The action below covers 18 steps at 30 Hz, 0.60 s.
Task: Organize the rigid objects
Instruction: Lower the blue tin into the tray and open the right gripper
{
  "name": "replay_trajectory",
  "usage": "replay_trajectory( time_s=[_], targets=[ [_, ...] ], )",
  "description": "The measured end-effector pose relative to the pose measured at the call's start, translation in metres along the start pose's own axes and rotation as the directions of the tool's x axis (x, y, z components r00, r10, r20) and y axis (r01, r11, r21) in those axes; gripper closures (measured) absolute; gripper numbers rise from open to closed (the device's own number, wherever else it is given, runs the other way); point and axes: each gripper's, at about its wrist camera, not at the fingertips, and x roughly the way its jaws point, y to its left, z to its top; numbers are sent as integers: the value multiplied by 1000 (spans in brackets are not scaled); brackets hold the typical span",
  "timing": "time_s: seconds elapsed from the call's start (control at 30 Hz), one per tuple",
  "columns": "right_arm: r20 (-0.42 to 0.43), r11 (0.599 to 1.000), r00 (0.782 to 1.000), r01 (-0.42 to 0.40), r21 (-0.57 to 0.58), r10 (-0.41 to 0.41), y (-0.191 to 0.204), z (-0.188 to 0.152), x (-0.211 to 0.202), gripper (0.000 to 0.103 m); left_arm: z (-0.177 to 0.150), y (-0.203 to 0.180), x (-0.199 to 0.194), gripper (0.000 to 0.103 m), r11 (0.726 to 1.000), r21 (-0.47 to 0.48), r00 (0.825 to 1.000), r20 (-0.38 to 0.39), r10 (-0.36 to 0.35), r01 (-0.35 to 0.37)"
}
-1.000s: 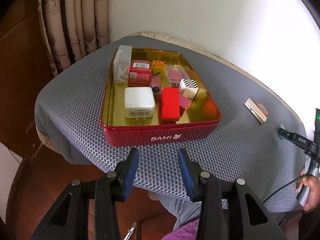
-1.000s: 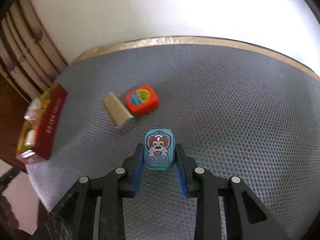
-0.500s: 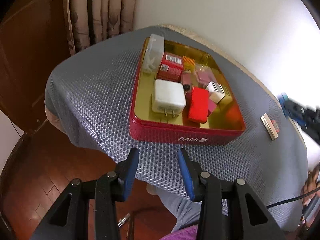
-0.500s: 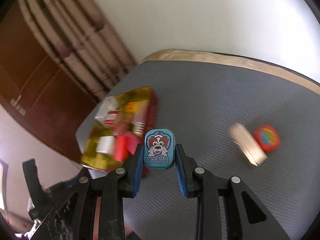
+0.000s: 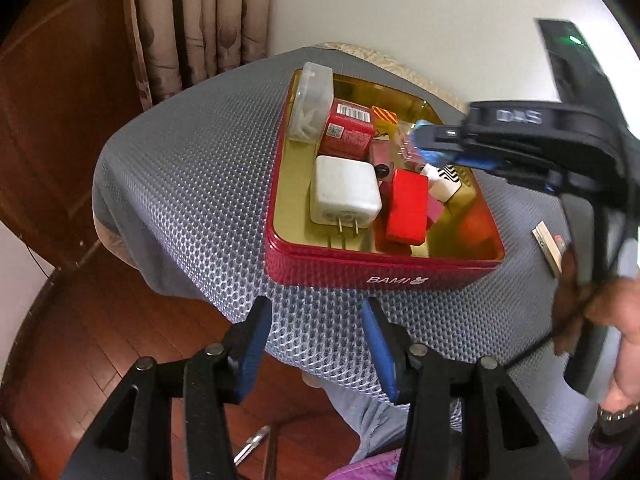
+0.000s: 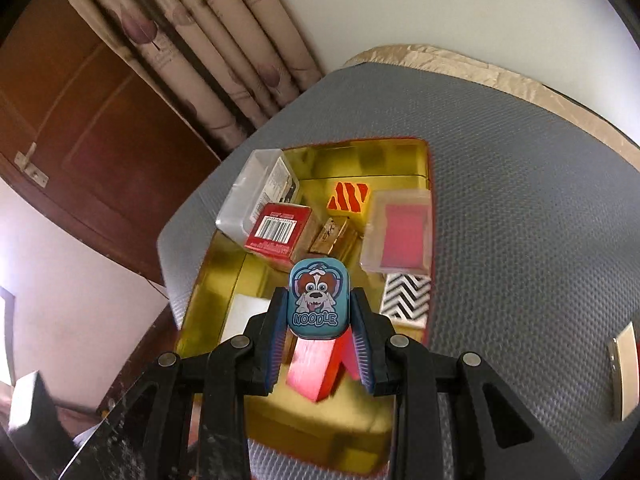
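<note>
My right gripper (image 6: pixel 318 312) is shut on a small blue tin (image 6: pixel 319 300) with a dog picture and the word NOODLE. It hangs over the red BAMI tin (image 6: pixel 430 176), whose gold inside holds several small things: a clear case (image 6: pixel 260 196), a red barcode box (image 6: pixel 280 232), a zigzag block (image 6: pixel 408 294) and a red block (image 6: pixel 316 368). In the left wrist view the right gripper (image 5: pixel 436 142) reaches in over the BAMI tin (image 5: pixel 360 276) from the right, above the white charger (image 5: pixel 344 196). My left gripper (image 5: pixel 316 312) sits just before the tin's near wall, jaws opening, nothing between them.
A beige wooden piece (image 5: pixel 550 250) lies on the grey mesh mat (image 5: pixel 192 184) right of the tin, also the beige piece (image 6: pixel 624 372). A person's hand (image 5: pixel 616 320) holds the right gripper. Curtains (image 5: pixel 200 20) and a wooden door (image 6: pixel 80 128) stand behind the table's left edge.
My right gripper has carried the blue tin leftwards from the open mat to above the red tin. The left gripper's jaws have widened and its view has rolled a little.
</note>
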Motion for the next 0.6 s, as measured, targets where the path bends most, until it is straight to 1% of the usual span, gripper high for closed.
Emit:
replay_trajectory(
  time_s=[0.17, 0.23, 0.3, 0.4, 0.5, 0.53, 0.57, 0.6],
  targets=[
    [-16, 999, 999, 37, -10, -37, 0, 4, 19, 74, -1, -6, 2, 54, 999, 36, 1000, -7, 23, -23],
    [-20, 999, 999, 38, -8, -38, 0, 4, 23, 74, -2, -8, 2, 54, 999, 45, 999, -7, 31, -30],
    [-21, 999, 998, 51, -9, -51, -1, 4, 26, 72, -2, -9, 3, 54, 998, 56, 999, -10, 38, -38],
    [-21, 999, 999, 36, 9, -36, -4, 6, 30, 70, -2, -11, 2, 54, 996, 71, 999, -4, 53, -52],
    [2, 1000, 1000, 21, 10, -21, -5, 6, 23, 67, -2, -13, 2, 54, 994, 89, 998, 5, 65, -65],
    [12, 1000, 1000, 17, 7, -17, -4, 5, 19, 65, -3, -14, 1, 54, 993, 96, 998, 10, 69, -70],
    [27, 1000, 1000, 15, 4, -15, -4, 3, 14, 61, -4, -16, 0, 54, 992, 103, 997, 13, 74, -75],
    [46, 1000, 999, 10, 1, -10, -4, 1, 7, 61, -4, -17, -1, 54, 990, 113, 996, 19, 82, -83]
  ],
)
